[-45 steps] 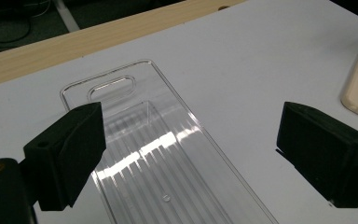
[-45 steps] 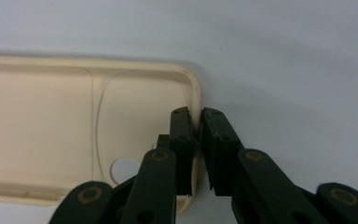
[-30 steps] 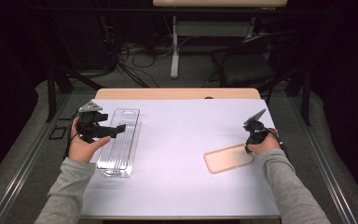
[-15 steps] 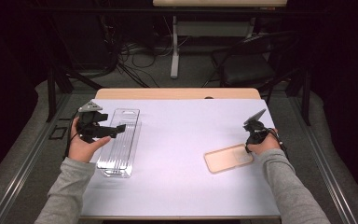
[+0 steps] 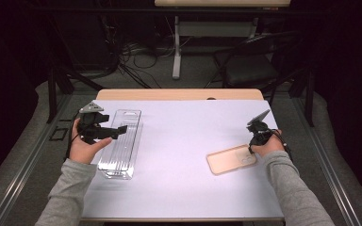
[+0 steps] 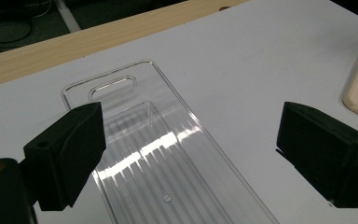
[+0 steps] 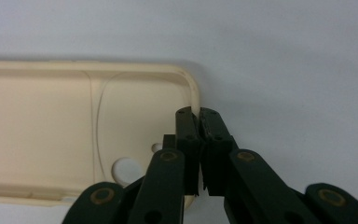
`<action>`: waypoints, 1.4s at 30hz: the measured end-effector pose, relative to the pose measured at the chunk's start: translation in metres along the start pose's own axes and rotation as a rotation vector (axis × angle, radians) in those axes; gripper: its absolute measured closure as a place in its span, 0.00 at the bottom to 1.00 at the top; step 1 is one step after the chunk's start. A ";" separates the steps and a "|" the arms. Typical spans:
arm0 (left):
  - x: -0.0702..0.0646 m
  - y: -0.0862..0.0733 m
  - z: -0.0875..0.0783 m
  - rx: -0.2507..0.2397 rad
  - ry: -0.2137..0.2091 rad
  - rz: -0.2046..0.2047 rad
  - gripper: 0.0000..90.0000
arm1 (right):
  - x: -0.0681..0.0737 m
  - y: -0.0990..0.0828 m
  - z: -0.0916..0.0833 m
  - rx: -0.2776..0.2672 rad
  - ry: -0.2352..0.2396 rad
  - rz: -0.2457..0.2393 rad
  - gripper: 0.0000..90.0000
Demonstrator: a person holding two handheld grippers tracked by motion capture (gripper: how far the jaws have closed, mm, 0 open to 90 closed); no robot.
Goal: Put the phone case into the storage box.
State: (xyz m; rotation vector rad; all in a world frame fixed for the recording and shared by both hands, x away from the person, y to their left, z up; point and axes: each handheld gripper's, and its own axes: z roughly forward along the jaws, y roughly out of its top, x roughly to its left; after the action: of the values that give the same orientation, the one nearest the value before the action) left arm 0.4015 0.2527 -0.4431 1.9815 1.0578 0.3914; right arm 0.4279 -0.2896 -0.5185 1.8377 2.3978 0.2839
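the cream phone case (image 5: 231,159) lies open side up on the white table (image 5: 188,141), well apart from the clear plastic tray (image 5: 120,143); its long axis runs slightly slanted across the table, camera hole nearest the right gripper (image 7: 199,116), whose jaws pinch its end wall. the left gripper (image 6: 186,140) hovers wide open over the tray, whose long axis runs away from the person.

Glossy ribbed clear plastic tray (image 6: 168,163), matt cream rubbery phone case (image 7: 74,130), matt white tabletop (image 5: 188,141).

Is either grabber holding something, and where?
The right gripper pinches the cream phone case by its end rim. The left gripper is open, holding nothing.
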 end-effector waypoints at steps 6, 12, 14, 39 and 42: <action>0.000 0.000 0.000 -0.002 0.001 0.000 0.09 | 0.000 -0.001 -0.002 -0.007 0.003 0.007 0.98; 0.000 0.000 0.000 -0.002 0.000 0.000 0.09 | -0.001 -0.002 -0.005 -0.017 0.028 0.013 0.98; 0.000 0.000 0.000 -0.001 0.000 -0.001 0.09 | -0.001 -0.002 -0.006 -0.020 0.031 0.010 0.98; 0.001 0.000 -0.001 -0.005 0.000 -0.006 0.10 | 0.006 -0.008 -0.025 -0.116 0.051 -0.001 0.98; 0.001 0.000 -0.001 -0.003 0.001 -0.003 0.10 | 0.005 -0.009 -0.028 -0.128 0.054 -0.005 0.98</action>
State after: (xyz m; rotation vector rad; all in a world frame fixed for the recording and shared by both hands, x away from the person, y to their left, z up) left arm 0.4015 0.2539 -0.4428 1.9764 1.0605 0.3925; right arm 0.4124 -0.2889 -0.4932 1.7897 2.3580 0.4803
